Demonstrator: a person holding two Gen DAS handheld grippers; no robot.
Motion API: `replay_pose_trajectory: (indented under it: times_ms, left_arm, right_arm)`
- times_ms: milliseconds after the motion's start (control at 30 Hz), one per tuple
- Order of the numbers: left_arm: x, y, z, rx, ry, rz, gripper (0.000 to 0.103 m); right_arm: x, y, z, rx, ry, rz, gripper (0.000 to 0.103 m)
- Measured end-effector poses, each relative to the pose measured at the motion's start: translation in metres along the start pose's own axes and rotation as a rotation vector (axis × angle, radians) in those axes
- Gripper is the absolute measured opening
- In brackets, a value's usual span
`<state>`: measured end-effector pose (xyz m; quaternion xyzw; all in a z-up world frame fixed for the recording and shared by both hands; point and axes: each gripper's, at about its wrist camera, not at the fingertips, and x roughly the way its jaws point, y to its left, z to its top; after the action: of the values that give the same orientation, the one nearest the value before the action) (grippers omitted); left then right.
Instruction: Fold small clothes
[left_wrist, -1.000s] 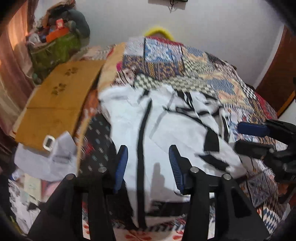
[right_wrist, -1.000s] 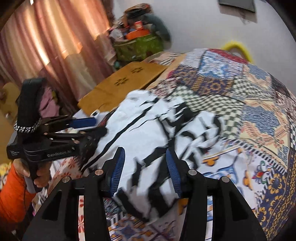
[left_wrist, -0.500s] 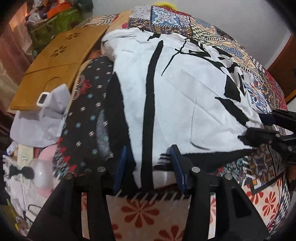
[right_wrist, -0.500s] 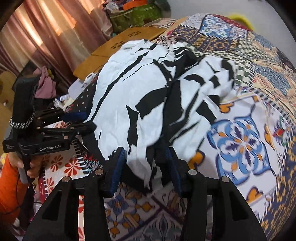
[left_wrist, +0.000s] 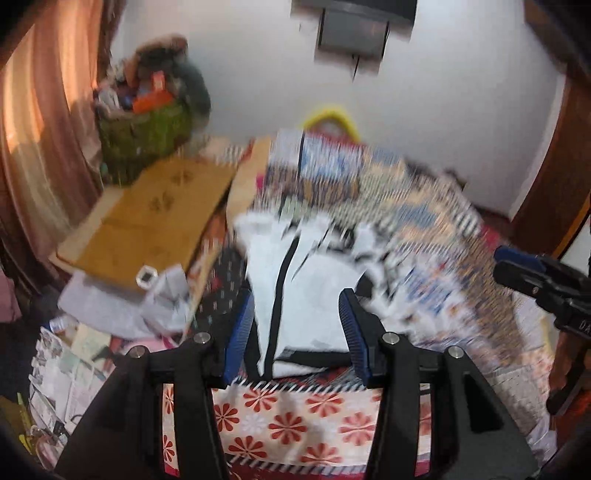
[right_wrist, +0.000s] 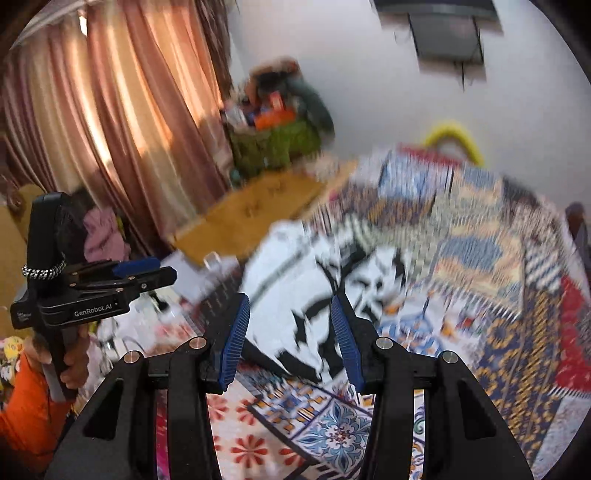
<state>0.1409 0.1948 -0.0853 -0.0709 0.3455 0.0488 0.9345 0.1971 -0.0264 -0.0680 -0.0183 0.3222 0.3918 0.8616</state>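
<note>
A white garment with black stripes and marks (left_wrist: 314, 295) lies spread on the patterned bedspread (left_wrist: 424, 229); it also shows in the right wrist view (right_wrist: 317, 295). Both views are blurred by motion. My left gripper (left_wrist: 295, 332) is open and empty, raised near the garment's near edge. My right gripper (right_wrist: 288, 332) is open and empty, above the garment's near right corner. Each gripper shows in the other's view: the right one (left_wrist: 532, 273) at the far right, the left one (right_wrist: 122, 280) at the left in a hand.
A wooden board (left_wrist: 147, 221) lies at the bed's left, with a grey cloth (left_wrist: 122, 306) on its near end. A dark dotted cloth (left_wrist: 221, 291) lies left of the garment. A green bag of clutter (left_wrist: 144, 122) stands by curtains (right_wrist: 110, 110).
Both grippers have pulled back and up from the garment's near edge, which they reached half a second ago. The garment lies on the bed, out of both jaws.
</note>
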Motion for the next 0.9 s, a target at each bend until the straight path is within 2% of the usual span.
replay_pose_trajectory:
  times_ms: [133,300,400,433,467,533,567,633,700,833,867,900]
  left_arm:
    - [-0.061,-0.023,0.015,0.019,-0.156,-0.003,0.048]
    - [-0.134,-0.059,0.008,0.069,-0.332,0.006,0.048]
    - [-0.162,-0.076,-0.002,0.088,-0.403,0.017,0.048]
    - [-0.172,-0.083,-0.008,0.098,-0.438,0.044,0.051]
    - [-0.179,-0.088,-0.013,0.106,-0.463,0.069,0.058]
    - [-0.191,-0.099,-0.026,0.125,-0.517,0.111,0.071]
    - [-0.195,-0.101,-0.030,0.128,-0.529,0.116,0.078]
    - [-0.202,-0.104,-0.037,0.123,-0.540,0.107,0.085]
    - [-0.204,-0.105,-0.042,0.112,-0.530,0.087,0.089]
    - [-0.205,-0.103,-0.052,0.099,-0.533,0.084,0.102]
    - [-0.204,-0.102,-0.053,0.096,-0.532,0.080,0.103]
    - [-0.205,-0.102,-0.055,0.092,-0.529,0.075,0.103]
  right_arm:
    - [-0.055,0.019,0.011,-0.033,-0.153,0.007,0.043]
    - [-0.115,0.047,0.011,-0.092,-0.310,0.001,0.043]
    - [-0.141,0.062,0.003,-0.110,-0.380,0.004,0.043]
    - [-0.148,0.067,-0.001,-0.109,-0.400,0.006,0.043]
    - [-0.153,0.070,-0.005,-0.107,-0.411,0.003,0.043]
    - [-0.158,0.076,-0.013,-0.099,-0.428,-0.014,0.050]
    - [-0.159,0.078,-0.016,-0.097,-0.430,-0.022,0.056]
    - [-0.159,0.082,-0.022,-0.096,-0.431,-0.042,0.064]
    - [-0.160,0.087,-0.026,-0.104,-0.428,-0.075,0.079]
    - [-0.162,0.088,-0.029,-0.100,-0.444,-0.119,0.096]
    - [-0.162,0.088,-0.029,-0.096,-0.446,-0.124,0.102]
    - [-0.163,0.088,-0.029,-0.095,-0.451,-0.130,0.103]
